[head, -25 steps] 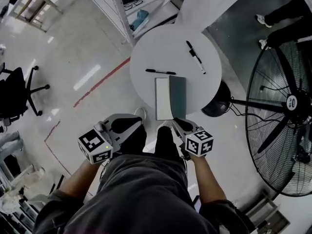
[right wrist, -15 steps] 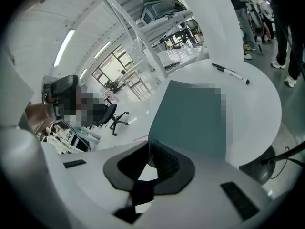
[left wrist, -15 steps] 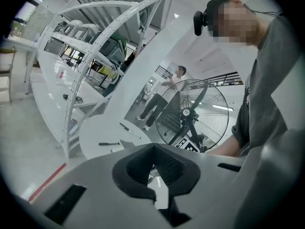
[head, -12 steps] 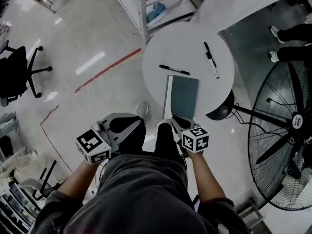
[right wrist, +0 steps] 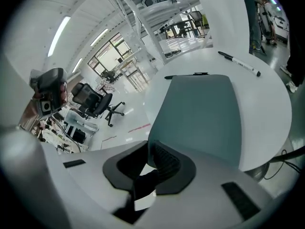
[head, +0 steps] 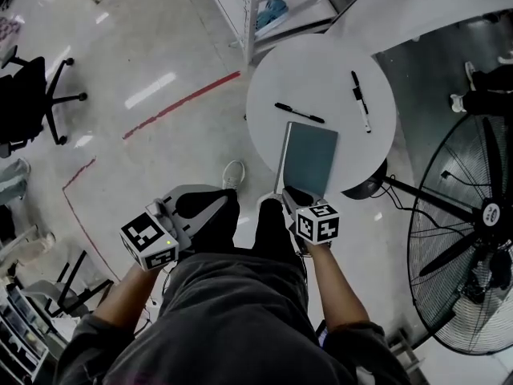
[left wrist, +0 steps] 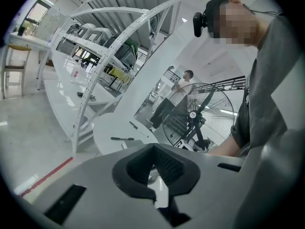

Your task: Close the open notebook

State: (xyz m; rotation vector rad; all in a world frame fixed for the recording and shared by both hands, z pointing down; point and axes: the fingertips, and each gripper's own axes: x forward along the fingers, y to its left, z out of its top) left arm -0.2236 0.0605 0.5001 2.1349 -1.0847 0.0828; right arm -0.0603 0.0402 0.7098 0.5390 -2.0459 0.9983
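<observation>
The notebook [head: 311, 157] lies on the round white table [head: 321, 62], its teal cover [right wrist: 200, 113] down over the pages. Only a thin white strip shows along its left edge. My right gripper [head: 284, 192] is at the notebook's near left corner. Its jaws [right wrist: 147, 149] have just been opening and stand a narrow slit apart, with the cover's corner between the tips. My left gripper [head: 227, 201] hangs off the table to the left, above the floor. Its tips [left wrist: 153, 149] meet on nothing.
A black pen [head: 300, 113] and a marker [head: 361, 101] lie beyond the notebook. A large floor fan [head: 465, 239] stands to the right, a white shelf rack [head: 264, 6] behind the table, an office chair [head: 32, 103] far left. Someone's feet [head: 481, 99] show at right.
The teal cover has swung over from the right and come down on the white page. My right gripper has sunk with it toward the table's near edge. My left gripper has shifted slightly.
</observation>
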